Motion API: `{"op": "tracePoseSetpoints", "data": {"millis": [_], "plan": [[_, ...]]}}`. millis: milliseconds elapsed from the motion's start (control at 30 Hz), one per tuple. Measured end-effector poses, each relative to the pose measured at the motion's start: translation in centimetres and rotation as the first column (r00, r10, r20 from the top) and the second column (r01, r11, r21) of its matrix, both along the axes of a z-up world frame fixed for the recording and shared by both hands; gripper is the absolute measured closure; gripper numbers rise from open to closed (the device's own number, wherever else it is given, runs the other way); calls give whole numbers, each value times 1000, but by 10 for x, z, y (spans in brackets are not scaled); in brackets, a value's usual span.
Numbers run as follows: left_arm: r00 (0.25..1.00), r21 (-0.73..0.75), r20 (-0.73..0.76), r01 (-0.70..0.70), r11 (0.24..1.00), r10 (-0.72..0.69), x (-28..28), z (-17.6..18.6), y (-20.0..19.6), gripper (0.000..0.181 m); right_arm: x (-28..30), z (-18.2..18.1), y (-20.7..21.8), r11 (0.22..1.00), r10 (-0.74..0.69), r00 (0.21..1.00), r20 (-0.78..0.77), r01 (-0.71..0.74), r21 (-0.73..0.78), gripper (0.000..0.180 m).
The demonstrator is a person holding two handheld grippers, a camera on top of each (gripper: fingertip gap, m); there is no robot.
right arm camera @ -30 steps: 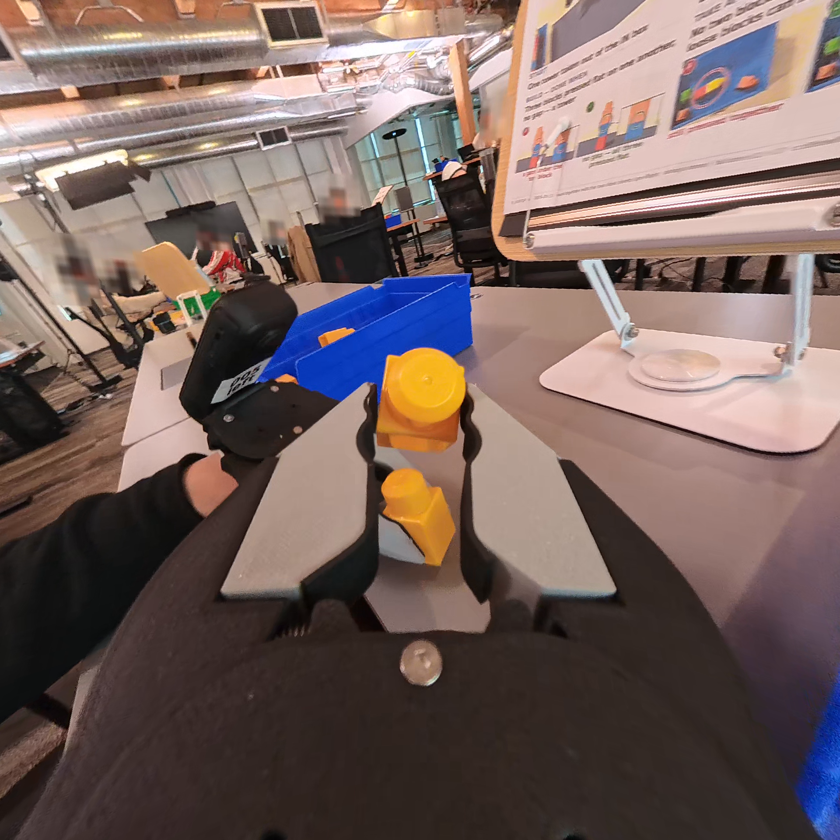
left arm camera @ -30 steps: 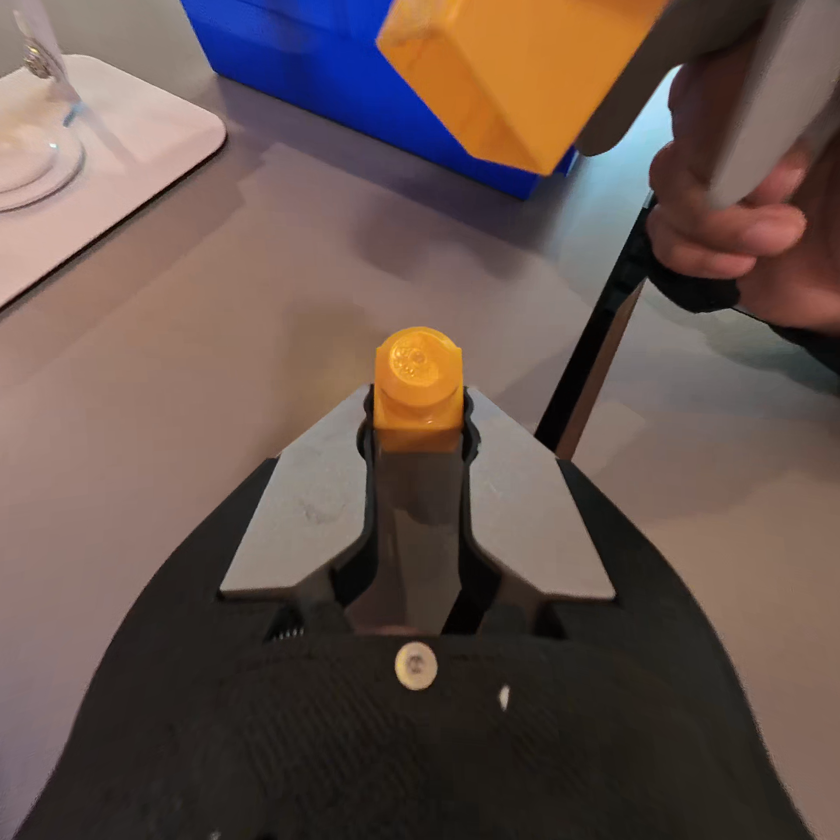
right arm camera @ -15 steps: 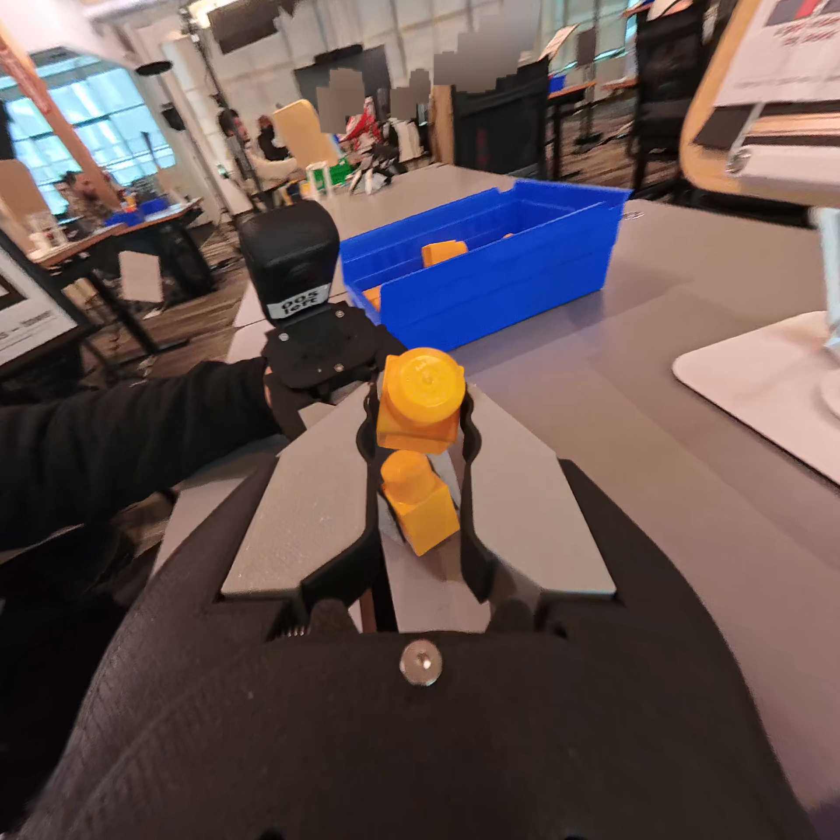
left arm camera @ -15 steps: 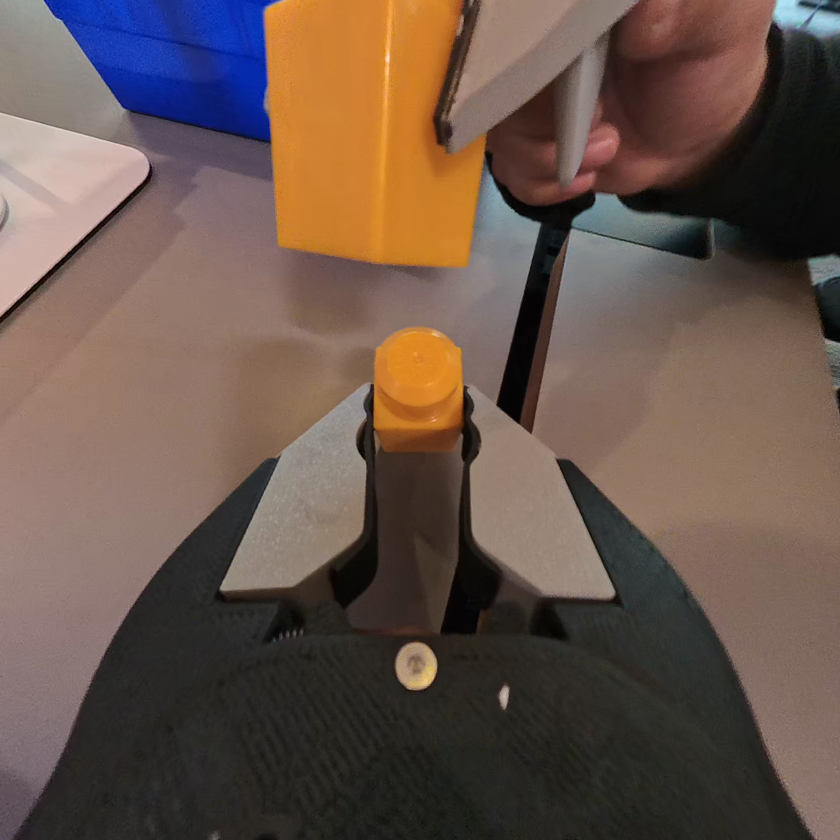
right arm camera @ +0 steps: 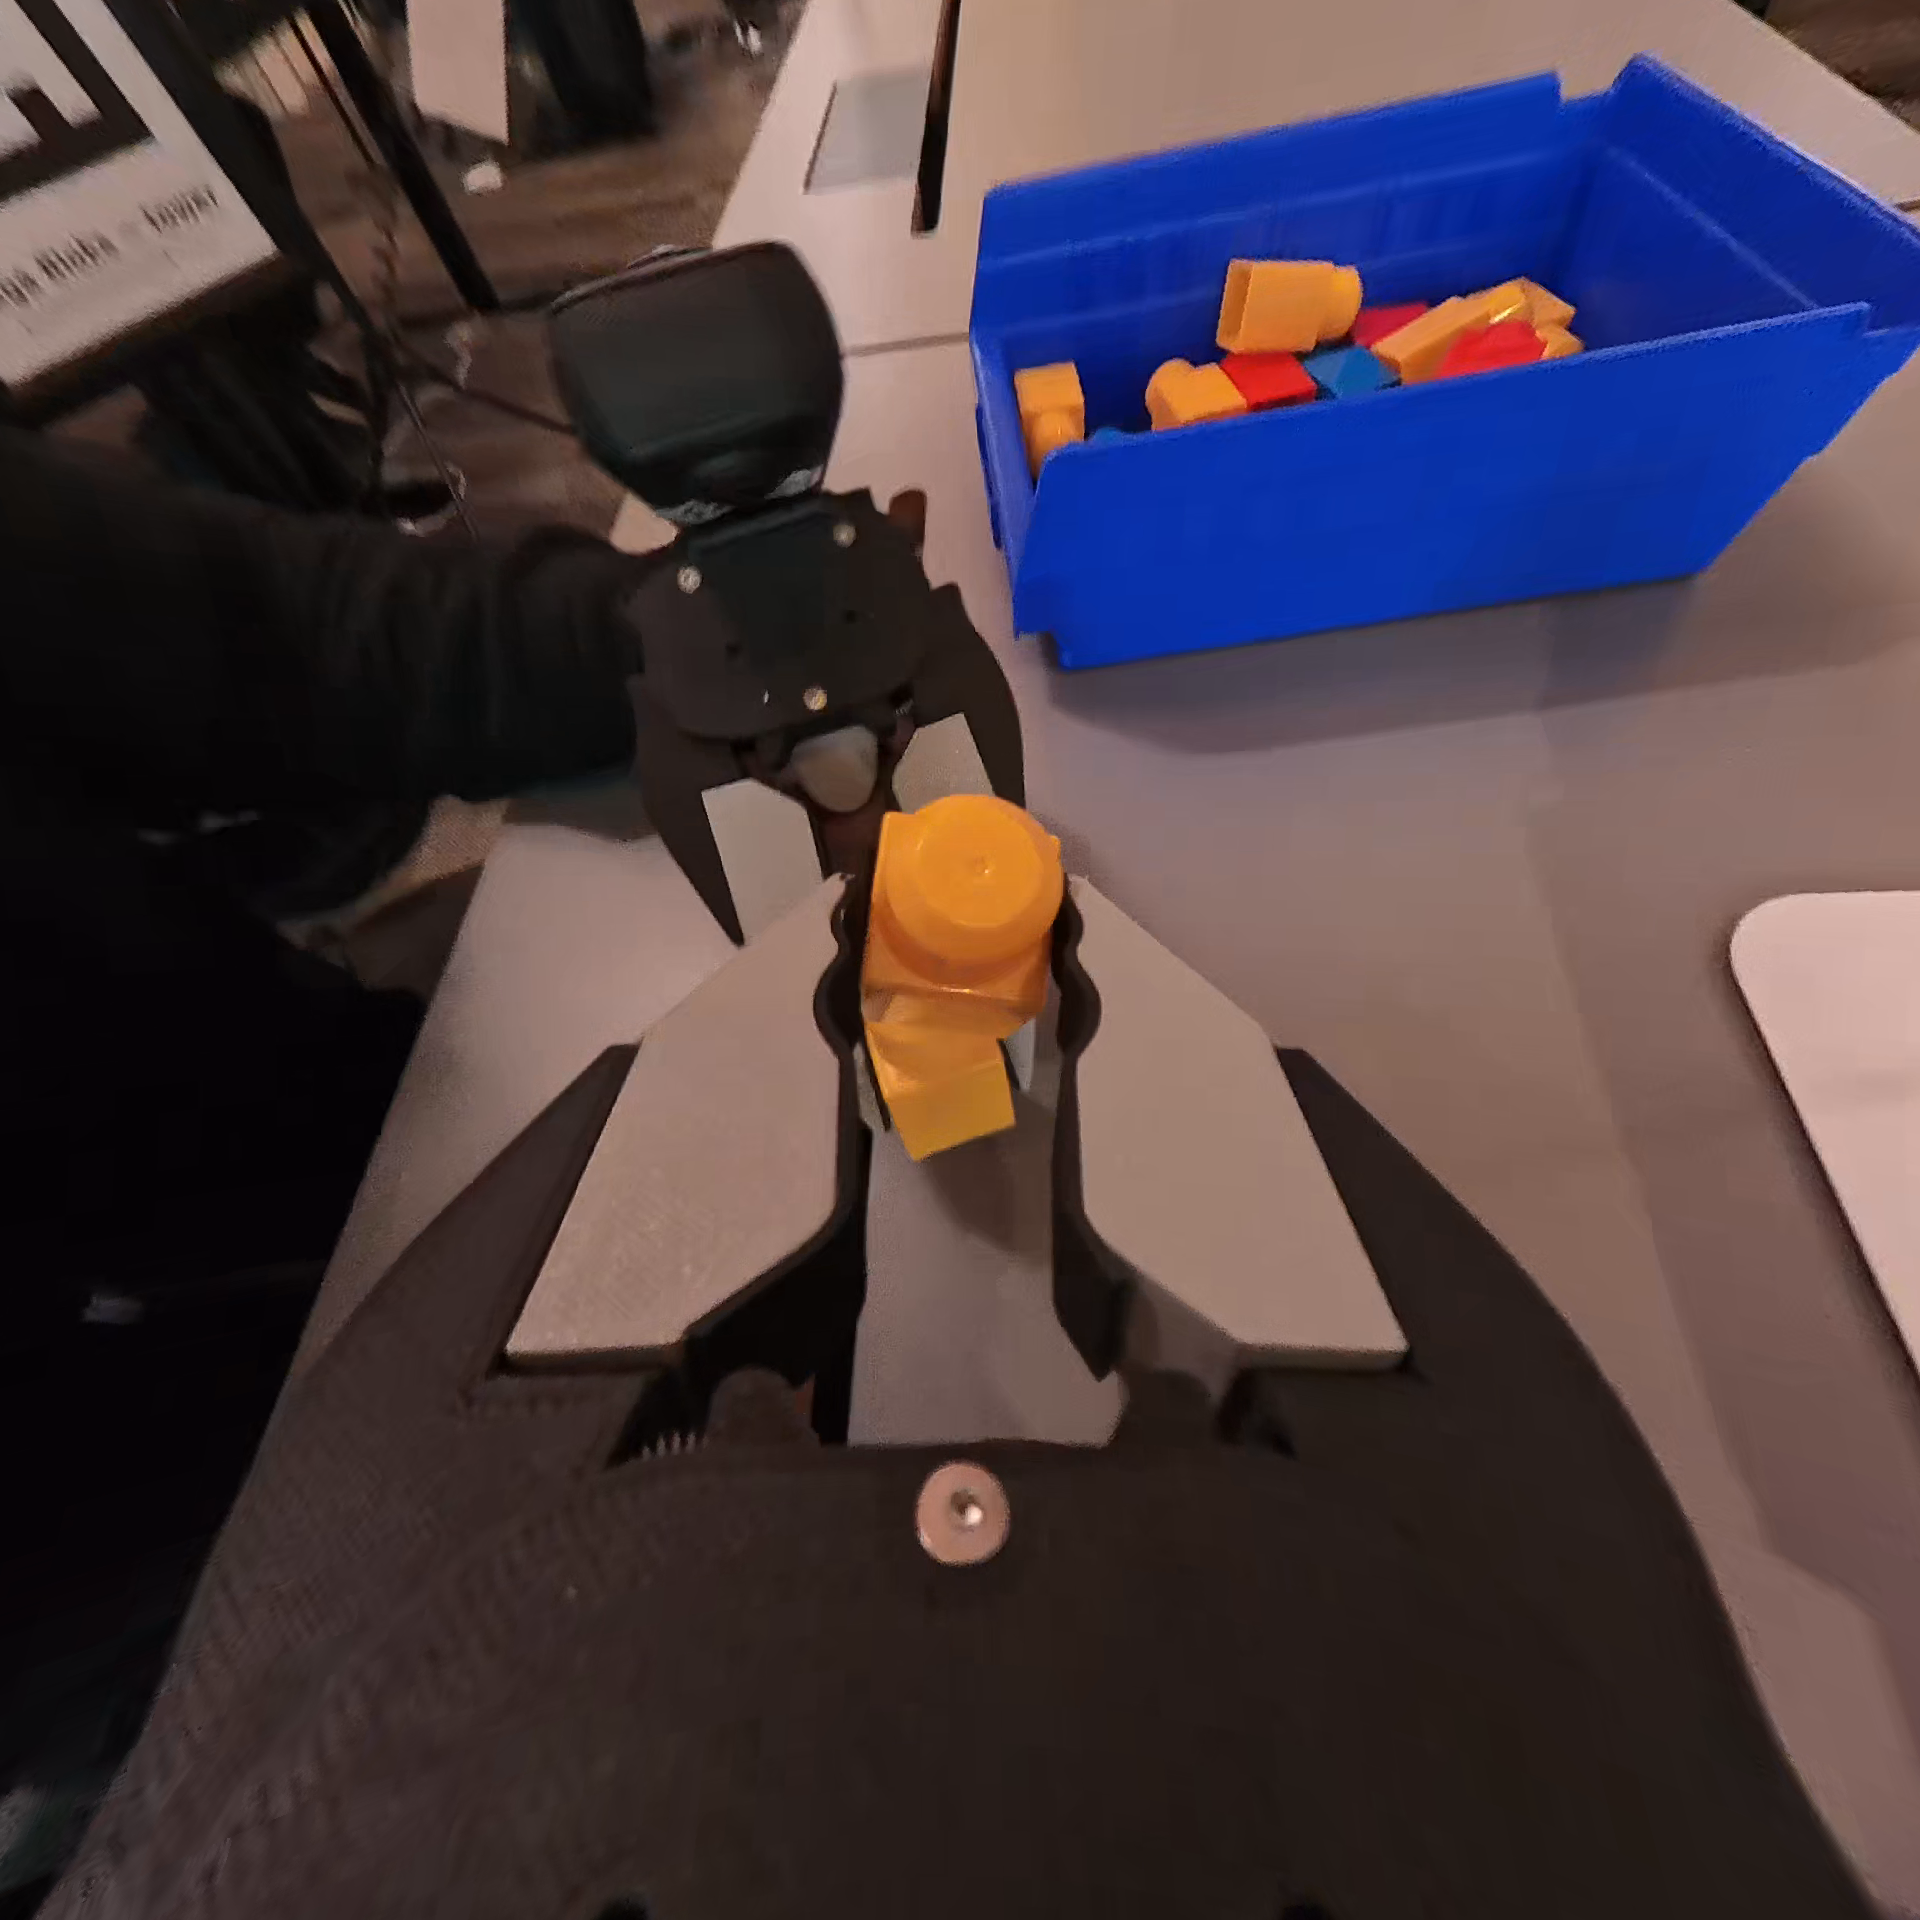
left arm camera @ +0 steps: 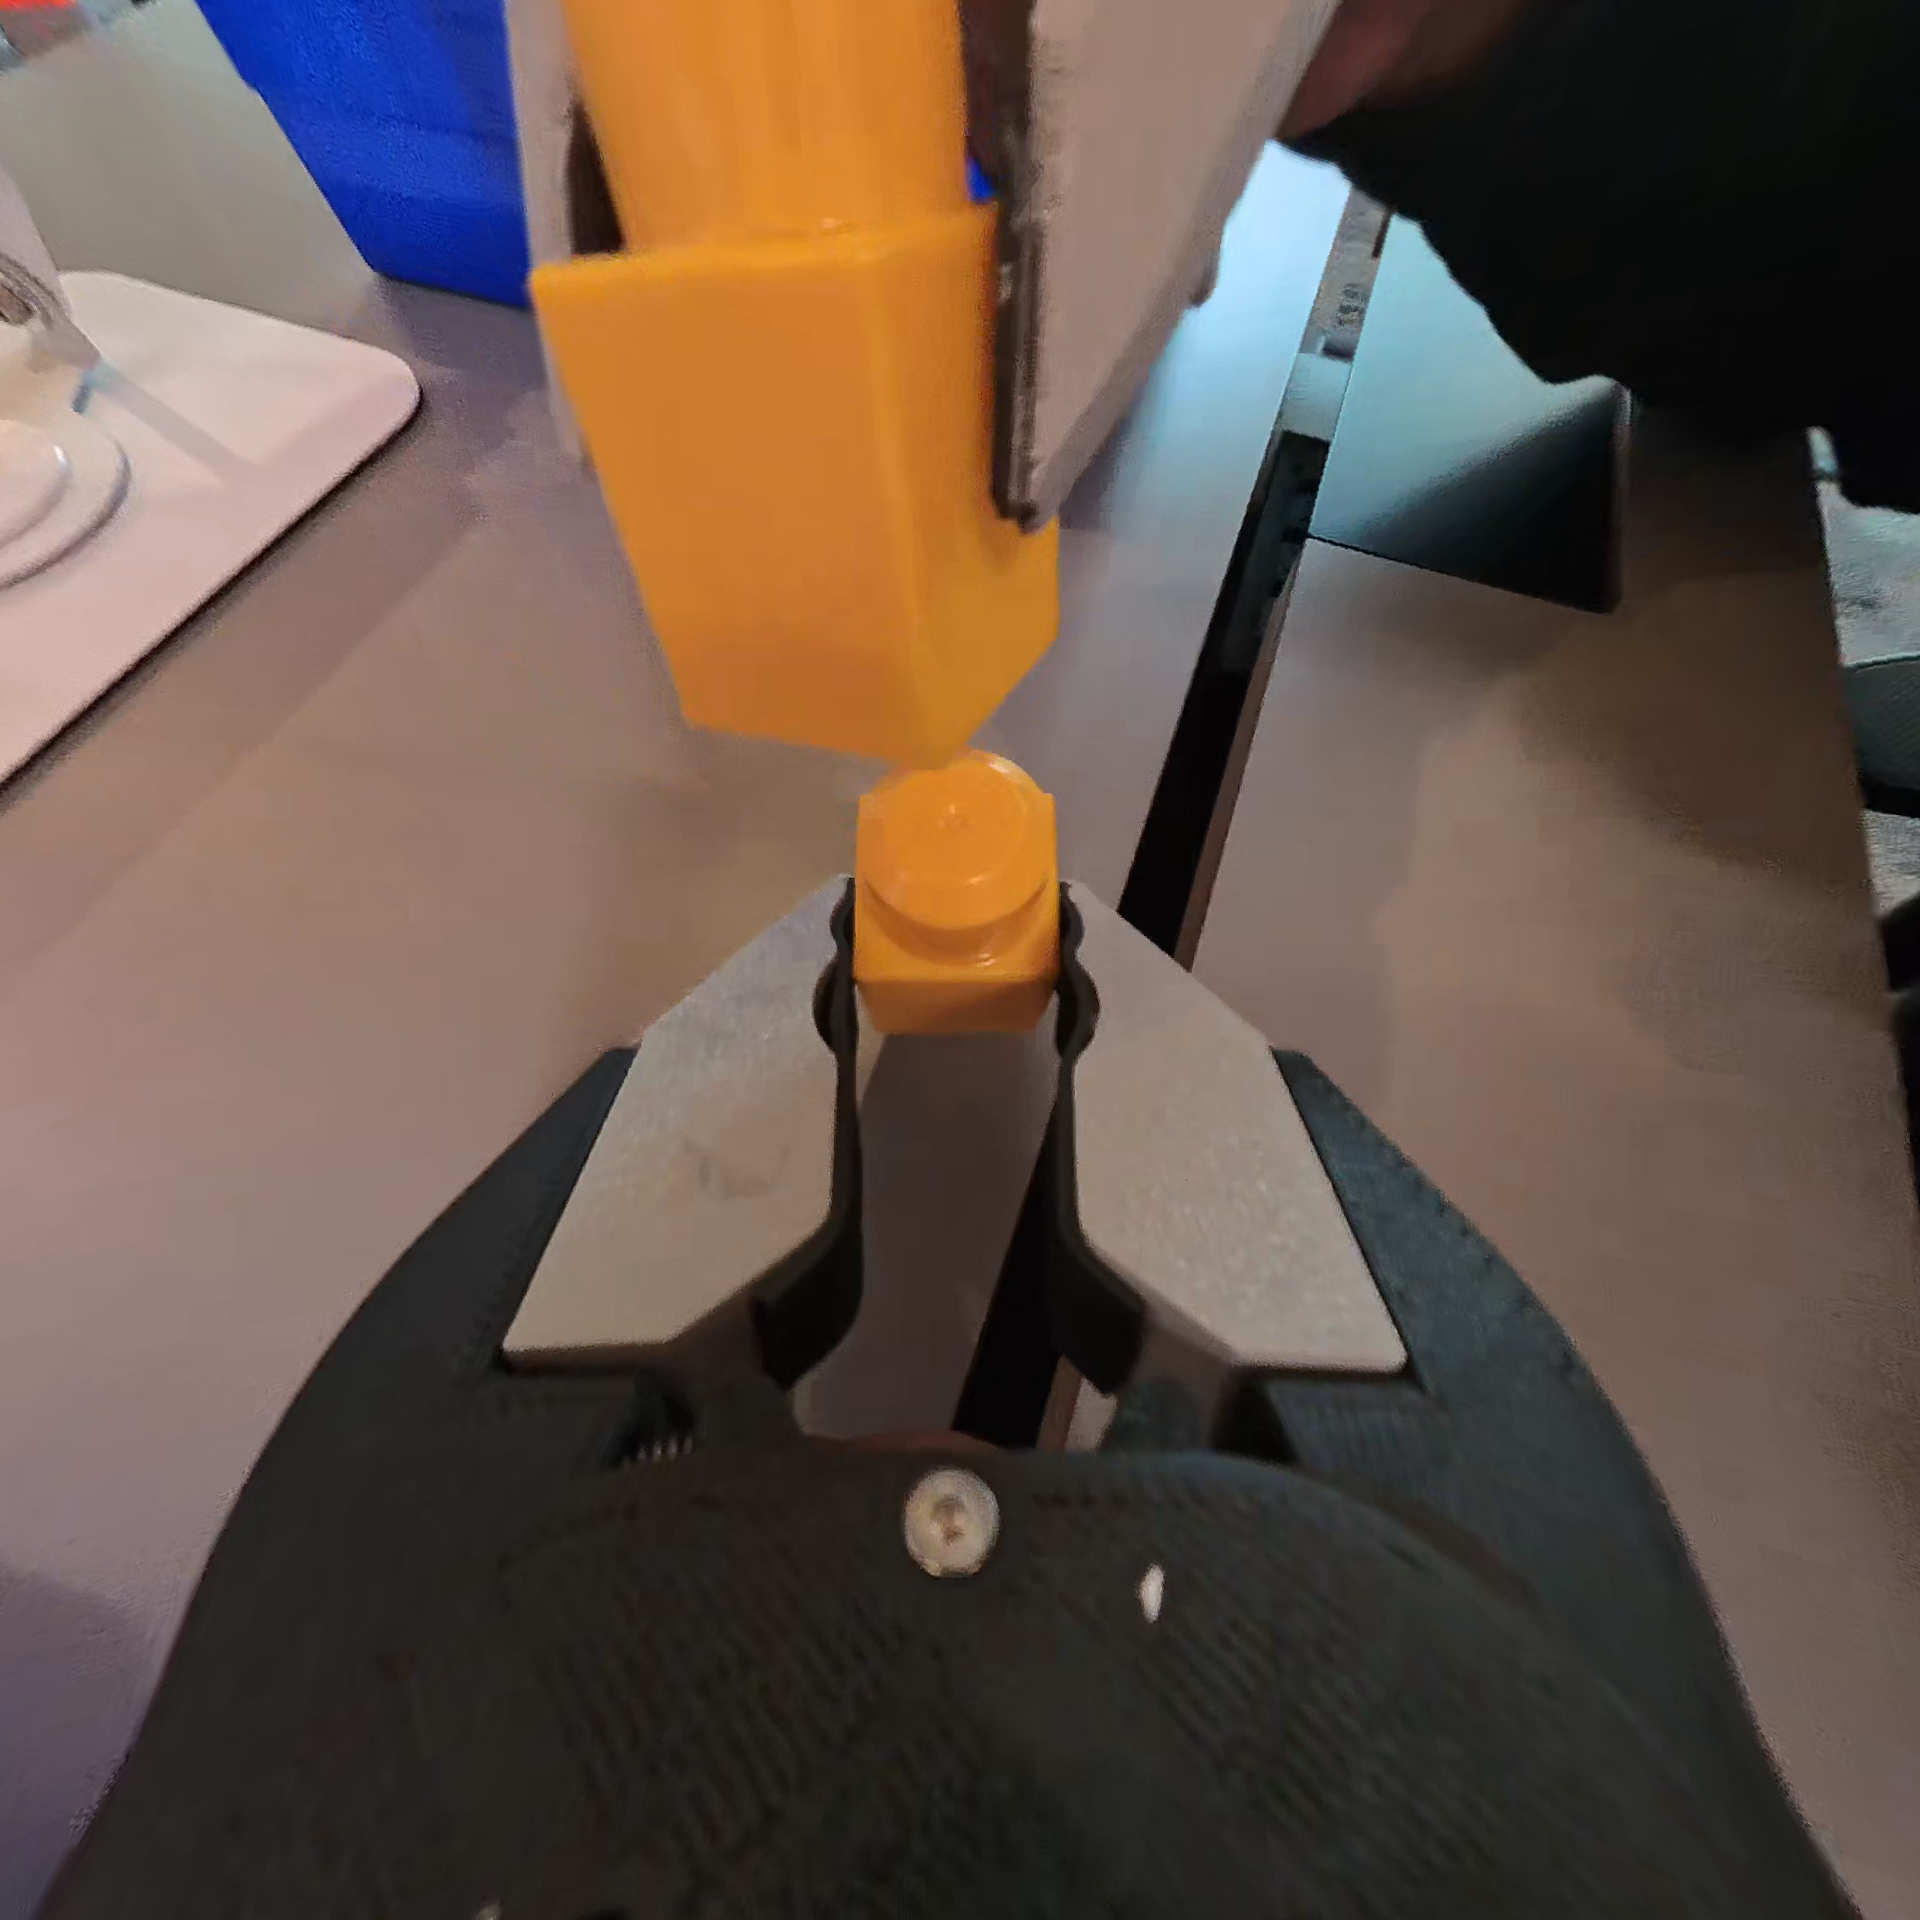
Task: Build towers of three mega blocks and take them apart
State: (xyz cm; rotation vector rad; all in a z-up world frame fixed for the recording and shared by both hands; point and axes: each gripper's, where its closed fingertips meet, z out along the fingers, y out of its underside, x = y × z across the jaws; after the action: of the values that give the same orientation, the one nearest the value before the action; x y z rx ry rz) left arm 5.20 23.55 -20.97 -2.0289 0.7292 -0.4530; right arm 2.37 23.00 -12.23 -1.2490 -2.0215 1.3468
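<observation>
Lowered since a moment ago, my right tongs (right arm camera: 956,940) grip one single-stud orange plastic block (left arm camera: 821,499), now touching the matching orange block (left arm camera: 954,914) clenched in my left tongs (left arm camera: 954,961) above the grey desk (left arm camera: 312,831).

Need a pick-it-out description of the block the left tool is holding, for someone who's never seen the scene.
Start at the blue bin of mixed blocks on the grey table; in front of it two hand-held tools meet. The lower orange block, stud up, is clamped in the left tool. Unlike the bin's loose blocks it is gripped, and the right tool's orange block is above it.
</observation>
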Motion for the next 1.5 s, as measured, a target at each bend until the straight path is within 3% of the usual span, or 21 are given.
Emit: {"op": "tracePoseSetpoints", "data": {"millis": [267,433,567,800,900,967,1133,1300,1400,1500], "plan": [[1000,-29,-6,0,1000,0,1,-3,-4,147,14,-1,-12,992,72,995,66,-78,97,146],[996,71,-93,22,997,-16,7,14,-8,147,19,4,-13,980,52,995,84,-67,188,146],[998,75,-49,44,996,-40,3,21,0,147,14,16,-10,970,3,998,66,-19,244,146],[998,78,4,58,995,-59,-6,21,0,147,-2,-2,-6,968,-50,994,101,23,250,146],[998,102,-51,28,994,-23,-10,21,-1,147,-4,-7,-12,978,-20,993,118,-5,206,147],[1000,64,-6,27,998,-27,-8,20,-2,147,-4,-11,-14,975,-6,991,132,-24,219,147],[998,-1,-54,29,1000,-29,-5,4,-3,147,0,-31,-13,964,11,978,208,-66,258,147],[990,-63,-55,128,990,-131,13,-4,-18,148,16,-42,-23,951,103,953,286,-178,252,146],[981,-100,16,194,976,-193,22,-3,-28,148,25,-42,-31,935,169,941,292,-247,256,146],[987,-106,15,160,981,-159,19,-5,-24,148,24,-45,-30,930,155,943,295,-240,280,147]]}}
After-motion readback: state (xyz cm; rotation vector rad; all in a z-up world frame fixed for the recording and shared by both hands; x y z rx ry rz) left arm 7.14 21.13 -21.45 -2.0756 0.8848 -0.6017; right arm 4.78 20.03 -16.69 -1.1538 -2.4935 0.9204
